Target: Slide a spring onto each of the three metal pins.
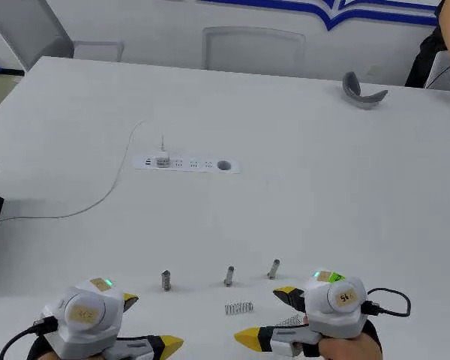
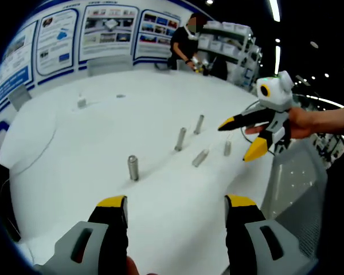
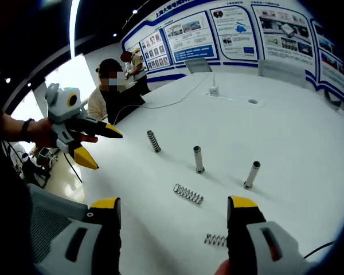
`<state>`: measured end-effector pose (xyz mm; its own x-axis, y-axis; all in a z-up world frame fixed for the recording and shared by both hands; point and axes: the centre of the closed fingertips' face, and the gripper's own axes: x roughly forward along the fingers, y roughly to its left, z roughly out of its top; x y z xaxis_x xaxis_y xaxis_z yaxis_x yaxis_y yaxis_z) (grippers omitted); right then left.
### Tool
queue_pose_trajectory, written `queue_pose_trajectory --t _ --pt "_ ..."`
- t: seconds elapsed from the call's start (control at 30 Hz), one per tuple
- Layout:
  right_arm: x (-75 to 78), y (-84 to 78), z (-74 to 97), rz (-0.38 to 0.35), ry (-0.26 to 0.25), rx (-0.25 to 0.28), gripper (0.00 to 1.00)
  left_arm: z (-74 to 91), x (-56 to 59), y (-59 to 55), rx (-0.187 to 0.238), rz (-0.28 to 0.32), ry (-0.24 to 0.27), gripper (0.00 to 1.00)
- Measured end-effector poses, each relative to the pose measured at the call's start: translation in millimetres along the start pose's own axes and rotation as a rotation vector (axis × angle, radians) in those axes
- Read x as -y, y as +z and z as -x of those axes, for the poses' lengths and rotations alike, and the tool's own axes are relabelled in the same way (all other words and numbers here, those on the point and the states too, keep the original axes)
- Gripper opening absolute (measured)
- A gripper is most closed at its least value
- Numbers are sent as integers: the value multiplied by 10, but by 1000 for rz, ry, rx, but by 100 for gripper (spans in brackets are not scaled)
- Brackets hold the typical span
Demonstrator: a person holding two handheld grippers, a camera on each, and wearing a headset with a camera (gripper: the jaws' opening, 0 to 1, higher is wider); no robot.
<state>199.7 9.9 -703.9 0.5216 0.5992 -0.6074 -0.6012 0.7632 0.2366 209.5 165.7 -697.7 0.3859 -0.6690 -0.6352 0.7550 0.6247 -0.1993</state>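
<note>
Progress looks like one of three. The left pin, in the row near the near edge of the tabletop, wears a coiled sleeve, clearest in the right gripper view. The middle pin and right pin stand bare. The pins are upright and spaced apart, presumably so a spring can drop over each from above without a jaw knocking its neighbour.

One loose spring lies on its side just in front of the middle pin. A second spring lies closer to the near edge, right beside the right gripper. That gripper and the left gripper hover low over the near edge, jaws spread with nothing between them. My guess is they flank the work, ready for the next pick.

In the head view the second spring is half hidden behind the right gripper's jaw and reads as a grey smudge, and the hands holding the grippers are cut off at the bottom. Whether the fitted spring sits fully down, I cannot tell.
</note>
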Motion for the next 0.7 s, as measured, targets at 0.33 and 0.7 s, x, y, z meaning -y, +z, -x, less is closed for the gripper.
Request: queue_pose_trajectory --t 0.33,0.7 --pt "119 -85 179 -7 -18 0 81 -113 135 46 -15 -23 -20 70" --pt "196 -123 364 -18 -44 8 84 -292 329 138 -31 -61 -63 70"
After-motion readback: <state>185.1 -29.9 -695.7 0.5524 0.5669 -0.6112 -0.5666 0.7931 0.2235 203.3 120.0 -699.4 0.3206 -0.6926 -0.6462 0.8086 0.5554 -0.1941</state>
